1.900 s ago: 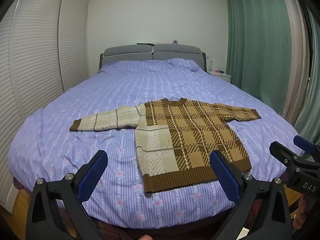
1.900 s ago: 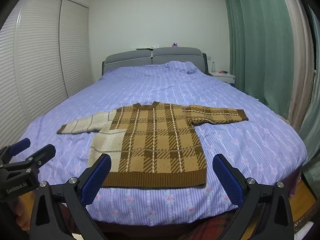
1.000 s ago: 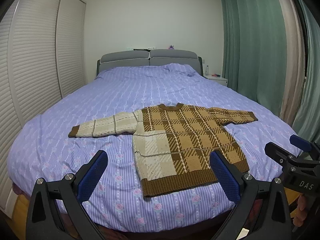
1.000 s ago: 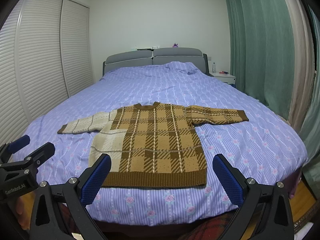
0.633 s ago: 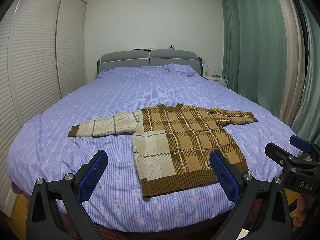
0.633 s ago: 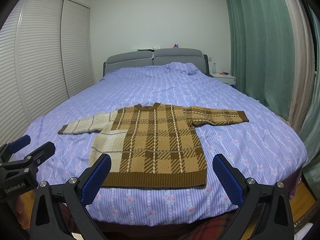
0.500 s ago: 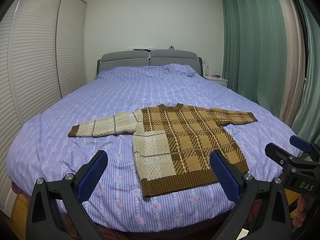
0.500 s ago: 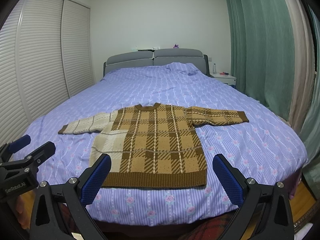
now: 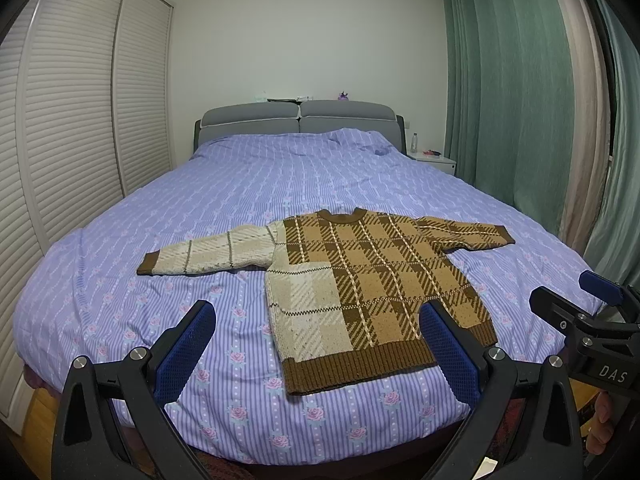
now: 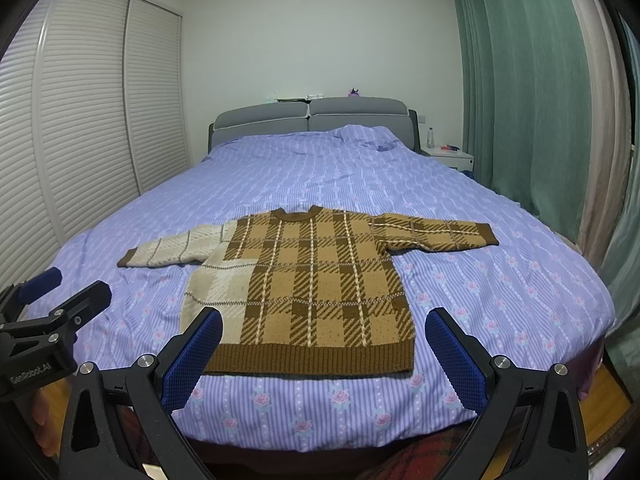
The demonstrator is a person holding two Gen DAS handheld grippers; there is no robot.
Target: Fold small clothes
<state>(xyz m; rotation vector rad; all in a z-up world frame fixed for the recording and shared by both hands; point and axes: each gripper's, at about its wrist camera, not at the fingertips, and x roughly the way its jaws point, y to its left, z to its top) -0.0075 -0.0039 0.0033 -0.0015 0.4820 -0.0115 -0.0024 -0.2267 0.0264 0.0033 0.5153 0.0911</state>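
Sweater [image 9: 368, 284] is lying flat and spread out near the foot of the bed [image 9: 280, 184], sleeves stretched left and right. Left gripper [image 9: 316, 344] and right gripper [image 10: 324, 352] are both hovering wide apart and released, holding nothing, just short of its near hem.

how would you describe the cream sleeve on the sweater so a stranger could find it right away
Start at the bed with the purple striped cover; a plaid sweater lies flat near its foot, neck toward the headboard. The cream sleeve stretches toward the slatted closet doors. It is pale with thin lines and a brown cuff, while the other sleeve is brown plaid.
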